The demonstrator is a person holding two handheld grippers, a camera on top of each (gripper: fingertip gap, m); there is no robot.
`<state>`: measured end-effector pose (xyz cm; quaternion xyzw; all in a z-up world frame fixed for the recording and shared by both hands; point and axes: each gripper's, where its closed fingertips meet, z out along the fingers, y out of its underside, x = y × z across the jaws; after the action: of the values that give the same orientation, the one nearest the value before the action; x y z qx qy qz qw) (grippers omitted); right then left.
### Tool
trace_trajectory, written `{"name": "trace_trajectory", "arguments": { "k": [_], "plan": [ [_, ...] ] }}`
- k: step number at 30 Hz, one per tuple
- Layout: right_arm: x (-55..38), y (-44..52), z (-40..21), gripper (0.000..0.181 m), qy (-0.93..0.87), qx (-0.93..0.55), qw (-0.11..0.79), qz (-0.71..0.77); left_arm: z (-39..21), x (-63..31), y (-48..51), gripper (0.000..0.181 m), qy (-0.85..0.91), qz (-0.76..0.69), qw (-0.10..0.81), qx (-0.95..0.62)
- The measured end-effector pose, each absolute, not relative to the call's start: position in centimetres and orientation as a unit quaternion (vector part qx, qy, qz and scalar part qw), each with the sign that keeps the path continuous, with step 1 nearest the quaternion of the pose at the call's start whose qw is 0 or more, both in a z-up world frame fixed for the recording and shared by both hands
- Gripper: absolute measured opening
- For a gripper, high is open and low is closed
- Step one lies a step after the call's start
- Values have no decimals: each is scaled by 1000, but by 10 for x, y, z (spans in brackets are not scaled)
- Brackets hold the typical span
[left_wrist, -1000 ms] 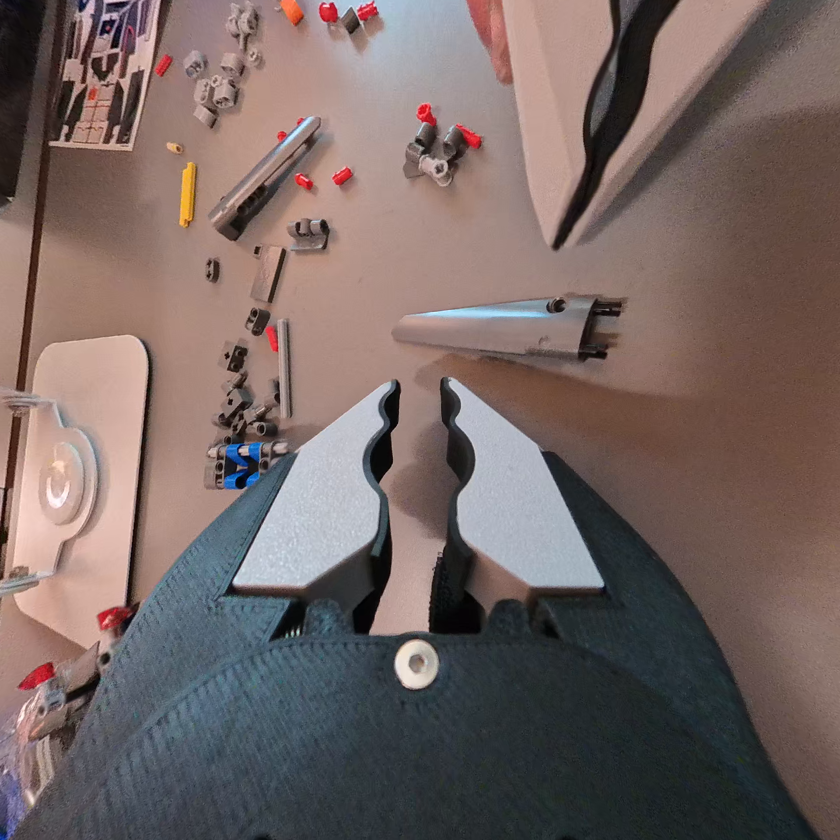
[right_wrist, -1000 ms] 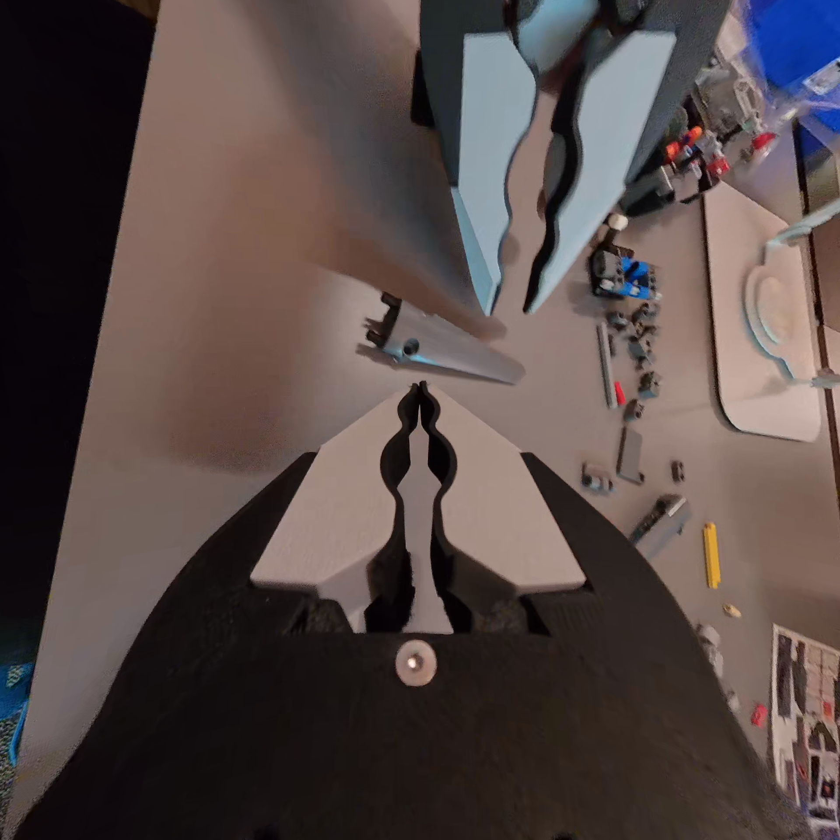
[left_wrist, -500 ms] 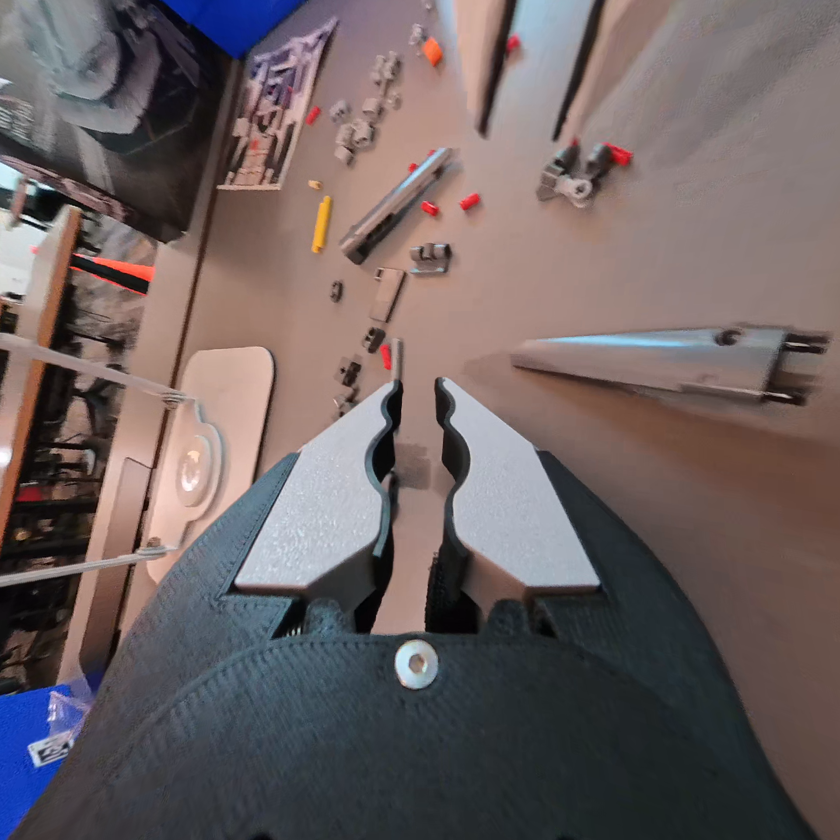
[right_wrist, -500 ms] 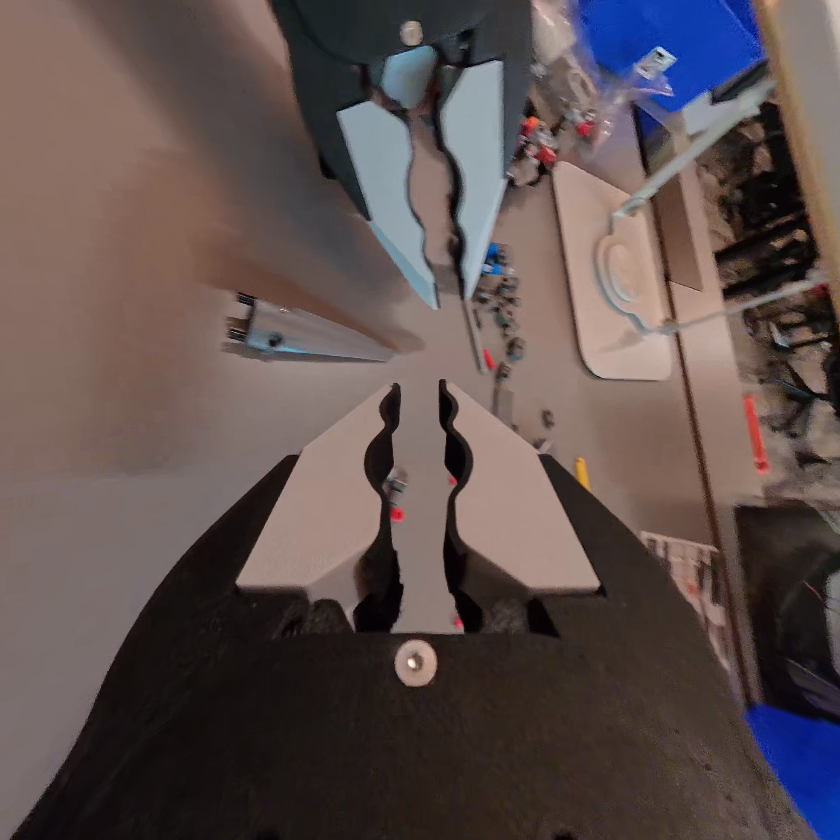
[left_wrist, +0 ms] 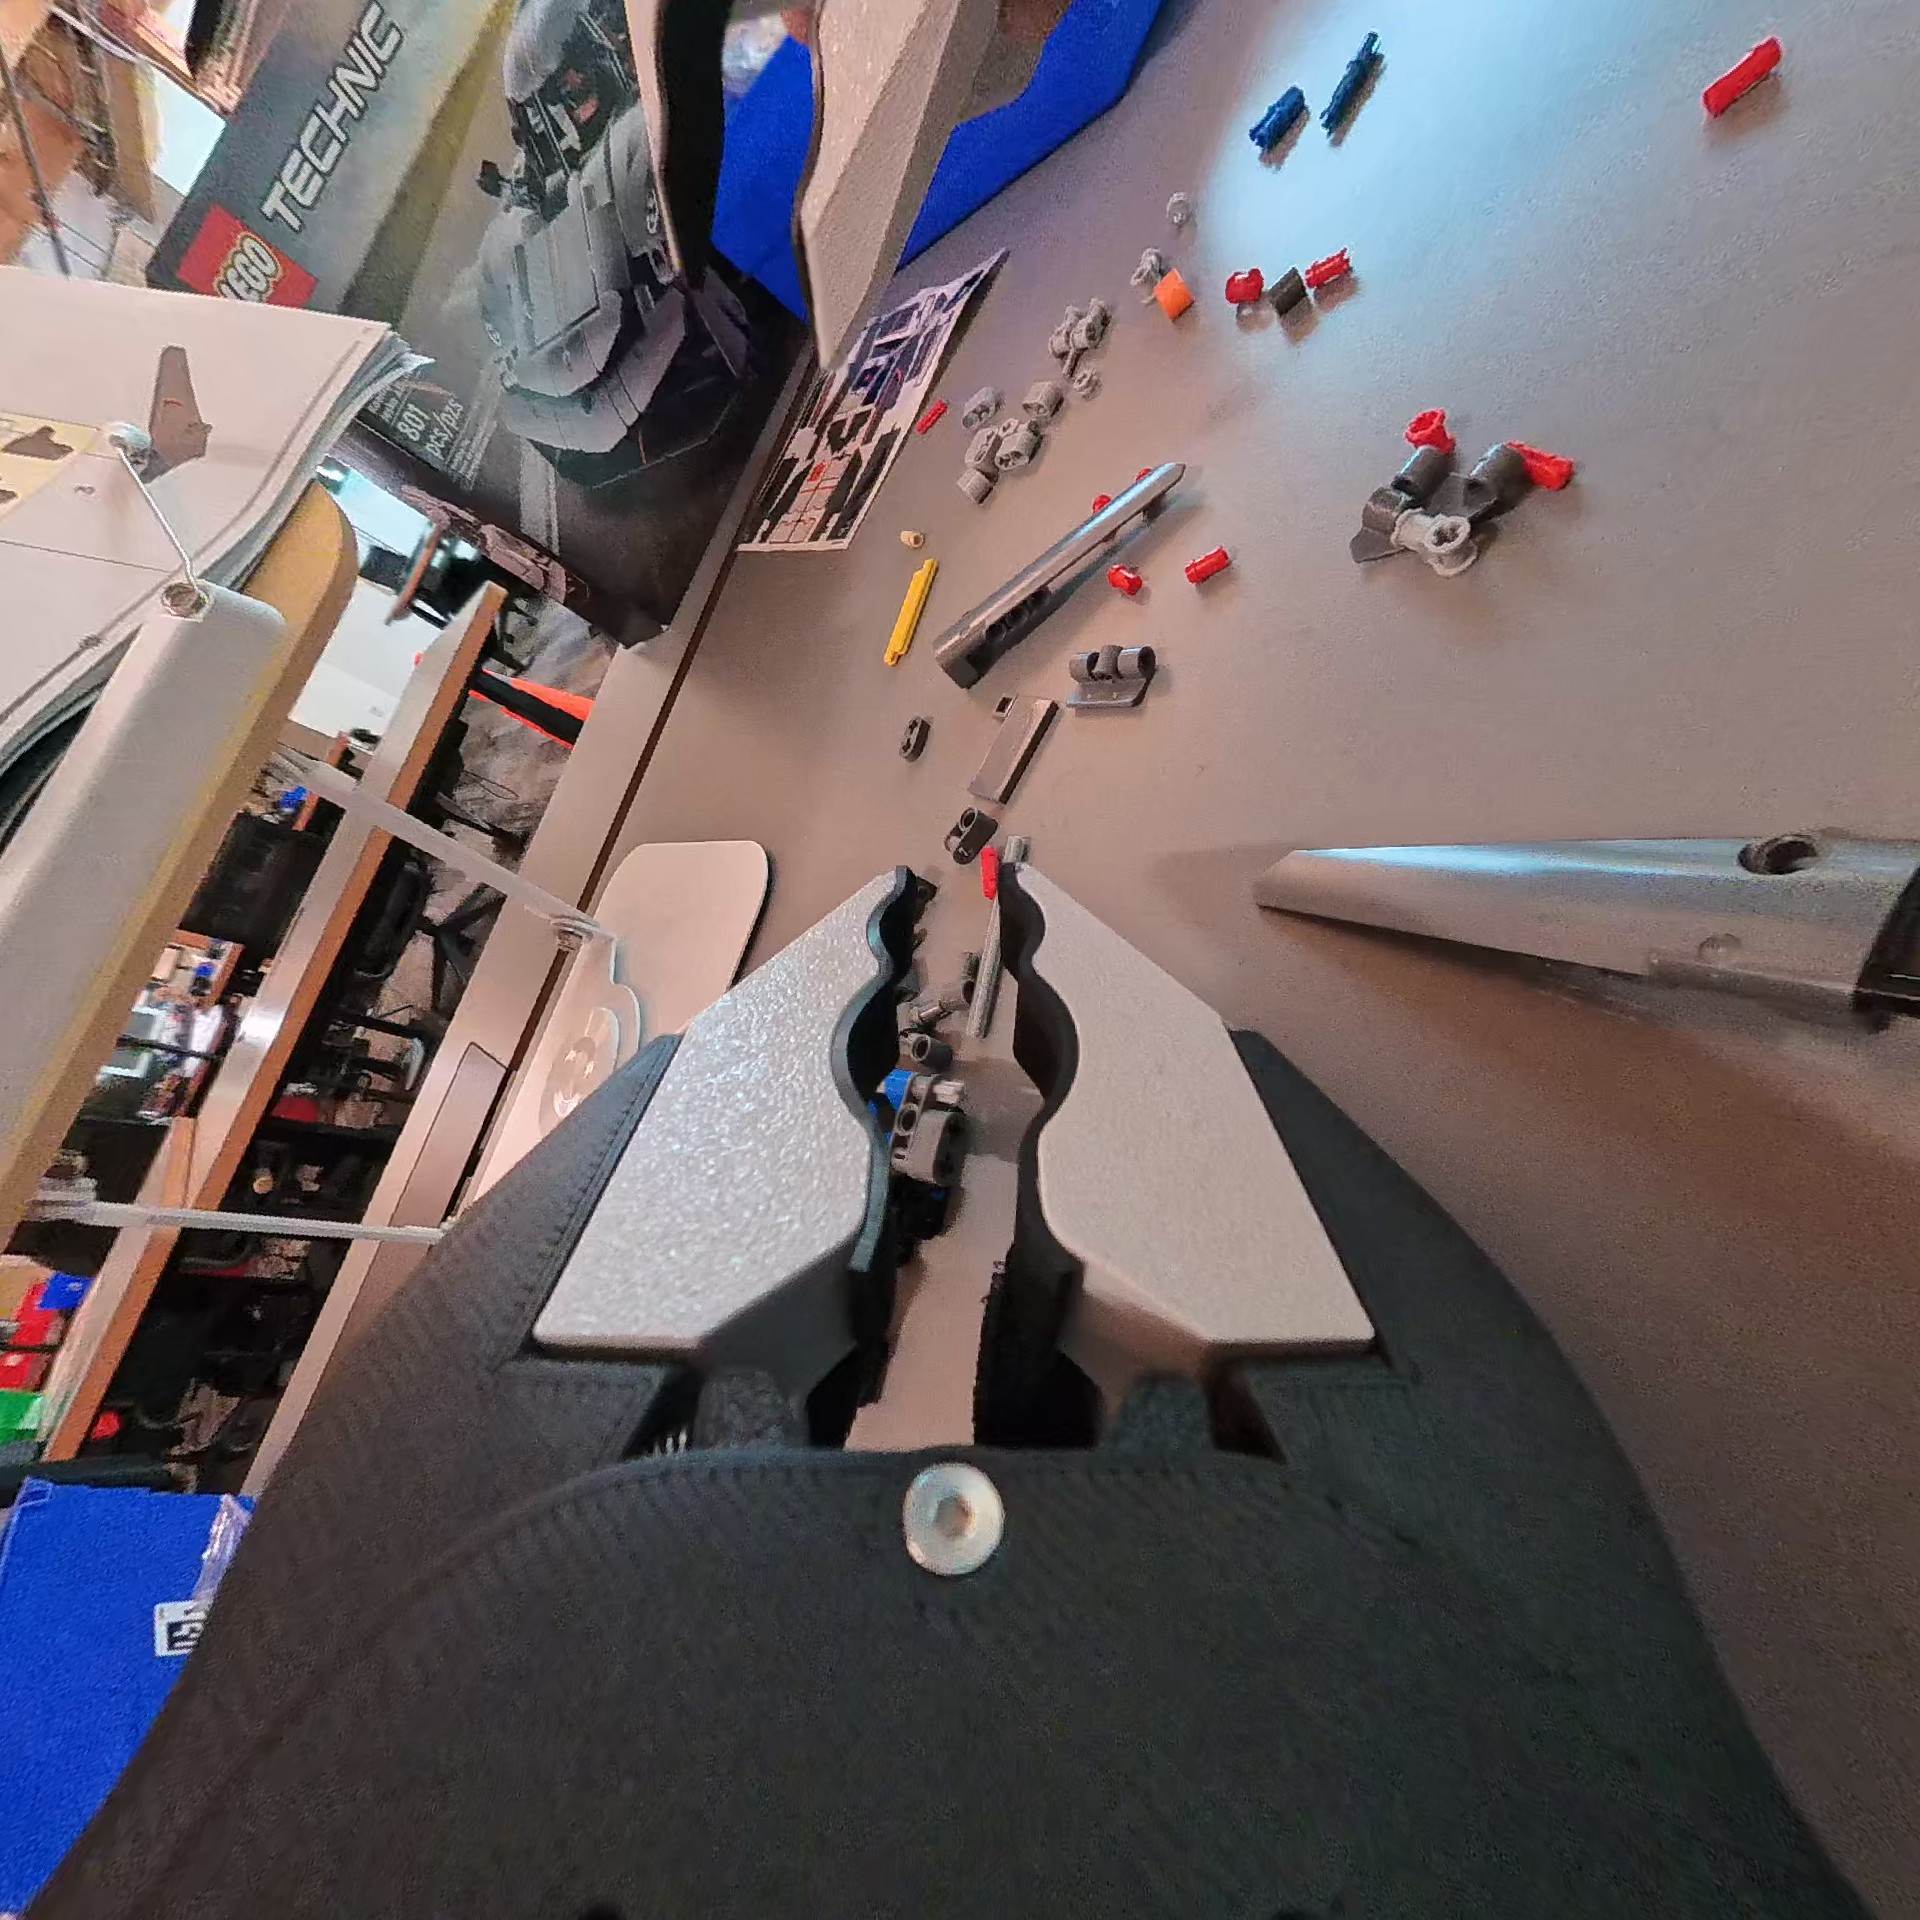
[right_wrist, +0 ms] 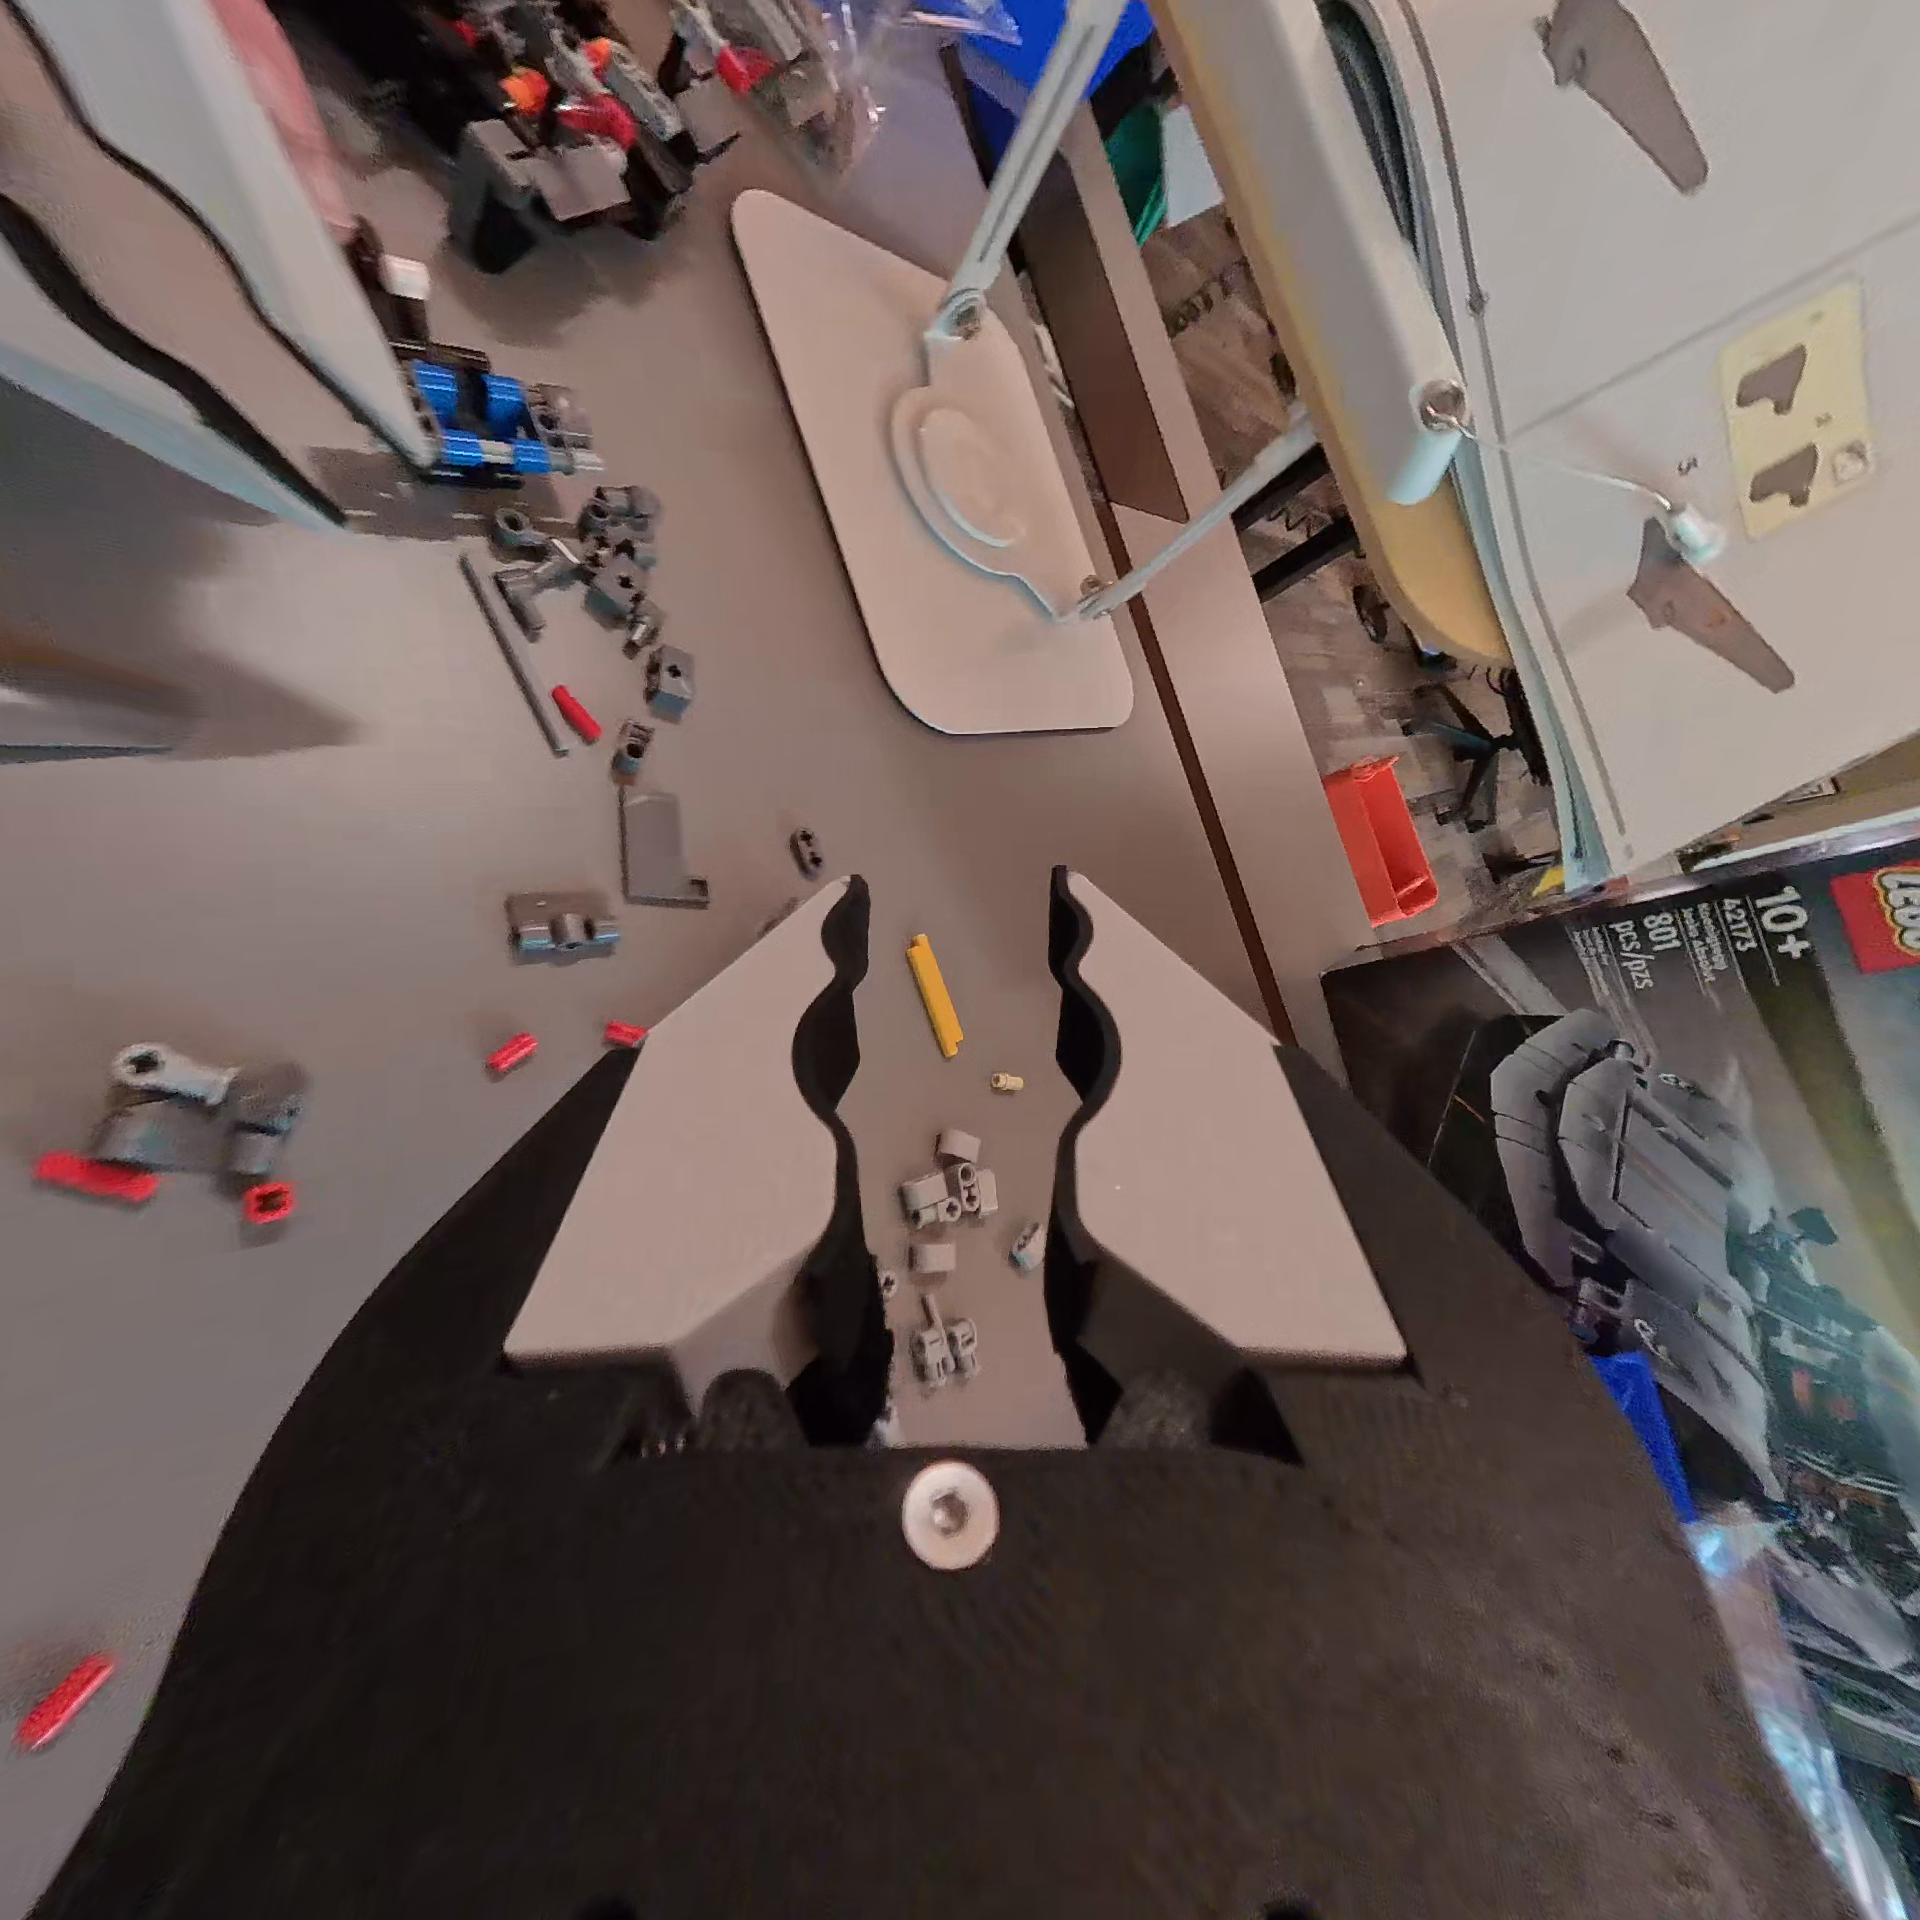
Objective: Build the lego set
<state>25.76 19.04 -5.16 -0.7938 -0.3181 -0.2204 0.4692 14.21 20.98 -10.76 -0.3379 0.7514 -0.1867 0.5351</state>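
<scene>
Lying loose on worktop (left_wrist: pixel 1558 727): grey panel (left_wrist: pixel 1558 904) | right tongs (right_wrist: pixel 954 883) wide, empty, over yellow axle (right_wrist: pixel 933 995) | left tongs (left_wrist: pixel 961 883) narrowly apart, empty, over grey rod (left_wrist: pixel 985 977)

Yellow axle (right_wrist: pixel 934 995), red pins (left_wrist: pixel 1206 565), grey table (left_wrist: pixel 1558 727)

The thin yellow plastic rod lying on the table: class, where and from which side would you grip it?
Grip the thin yellow plastic rod at mid-length, from above, closing across its narrow width. It lies flat and alone between the open right gripper fingers.
</scene>
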Motion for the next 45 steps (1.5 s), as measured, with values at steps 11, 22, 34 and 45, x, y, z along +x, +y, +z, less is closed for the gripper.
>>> {"name": "trace_trajectory", "arguments": {
  "k": [11,22,34,45],
  "plan": [
    [280,192,-85,32,-305,-785,471,-261,-106,144,216,11,743,-179,549,-340],
    [278,193,-87,35,-305,-784,473,-262,-106,144,218,9,742,-173,553,-338],
    [281,193,-89,37,-302,-786,469,-266,-107,145,218,9,744,-173,550,-338],
    [346,192,-83,93,-196,-860,400,-250,-106,147,219,9,738,-183,549,-348]
  ]
}}
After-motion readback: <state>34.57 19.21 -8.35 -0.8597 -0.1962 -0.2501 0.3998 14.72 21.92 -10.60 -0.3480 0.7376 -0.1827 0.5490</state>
